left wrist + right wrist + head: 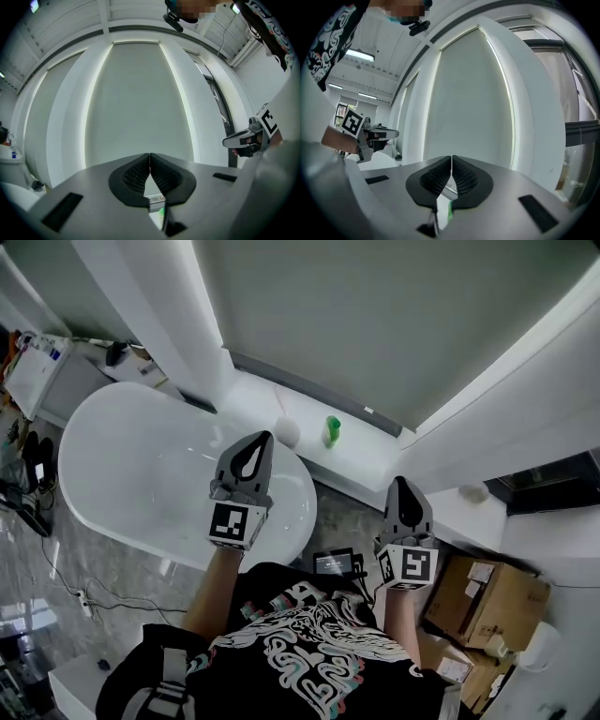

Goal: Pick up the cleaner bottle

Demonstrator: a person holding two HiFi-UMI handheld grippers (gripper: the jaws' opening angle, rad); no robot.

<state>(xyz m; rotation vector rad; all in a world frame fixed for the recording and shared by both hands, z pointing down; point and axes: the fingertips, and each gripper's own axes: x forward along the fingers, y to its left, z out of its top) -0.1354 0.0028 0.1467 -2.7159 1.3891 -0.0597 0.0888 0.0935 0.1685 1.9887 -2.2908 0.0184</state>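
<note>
A small green cleaner bottle (332, 430) stands upright on the white ledge (375, 460) under the window blind, beyond the bathtub. My left gripper (258, 440) hangs over the tub's far end, left of the bottle and short of it, jaws shut and empty. My right gripper (403, 486) is lower right of the bottle, also shut on nothing. In the left gripper view a sliver of the green bottle (161, 216) shows below the closed jaws (150, 155). The right gripper view shows a green edge of the bottle (450, 212) beneath its closed jaws (452, 158).
A white oval bathtub (112, 484) fills the left. A white ball-shaped object (287, 432) sits on the ledge left of the bottle. Cardboard boxes (487, 601) stand at the lower right. A dark device (335, 563) lies on the marble floor by the tub.
</note>
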